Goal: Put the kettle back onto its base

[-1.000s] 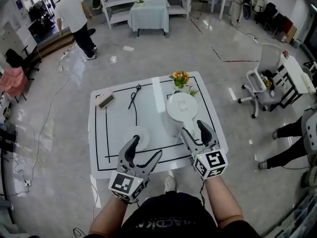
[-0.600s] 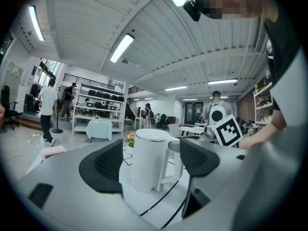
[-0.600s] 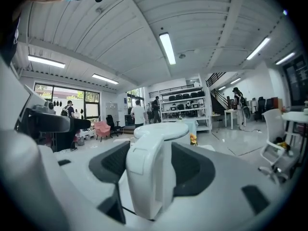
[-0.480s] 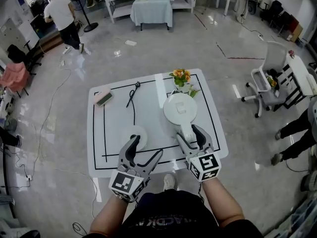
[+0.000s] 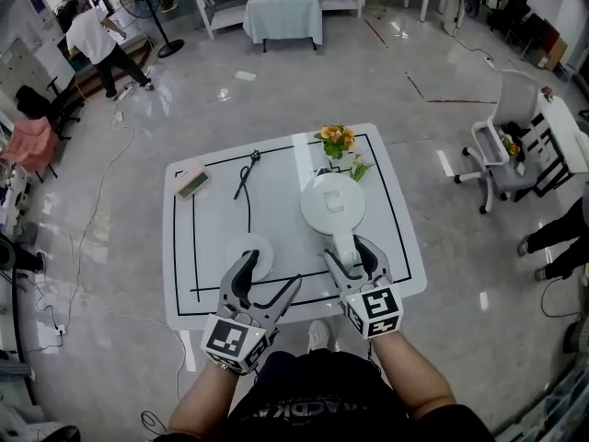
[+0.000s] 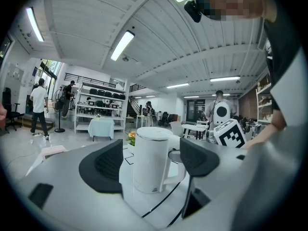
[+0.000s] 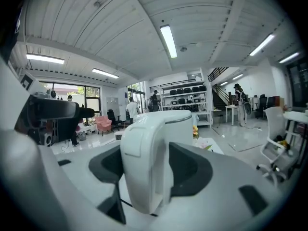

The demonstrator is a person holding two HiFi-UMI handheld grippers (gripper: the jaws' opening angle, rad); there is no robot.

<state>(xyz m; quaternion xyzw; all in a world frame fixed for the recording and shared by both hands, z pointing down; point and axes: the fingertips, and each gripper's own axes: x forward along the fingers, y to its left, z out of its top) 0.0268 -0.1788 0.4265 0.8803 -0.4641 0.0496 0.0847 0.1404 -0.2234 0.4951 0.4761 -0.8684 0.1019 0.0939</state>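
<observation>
**Status: task not started on the load; approach to the handle in progress.**

1. Locate the kettle (image 5: pixel 333 205). It stands upright on the white table (image 5: pixel 212 238), right of centre in the head view, just below the flowers (image 5: pixel 336 142). Its handle (image 5: pixel 346 245) points down the frame towards you.

2. Locate the base (image 5: pixel 253 250). It is the round white disc left of centre in the head view, apart from the kettle with bare table between them. Nothing sits on it.

3. Check the right gripper (image 5: pixel 352 256). Its jaws stand apart, one on each side of the handle. In the right gripper view the handle (image 7: pixel 144 167) fills the middle of the frame, with a dark pad close on either flank. No firm clamp is evident, and the kettle appears to be still resting on the table.

4. Check the left gripper (image 5: pixel 272 273). Its jaws are spread wide and hold nothing. It sits at lower centre of the head view, just below the base. In the left gripper view the kettle (image 6: pixel 149 160) shows beyond the jaws, not between them.

**Remaining, as judged from this state:**
- Close the right jaws on the handle.
- Lift the kettle and carry it leftward across the frame.
- Centre it over the base and lower it until it seats.

Nothing of the placement itself is done yet.
</observation>
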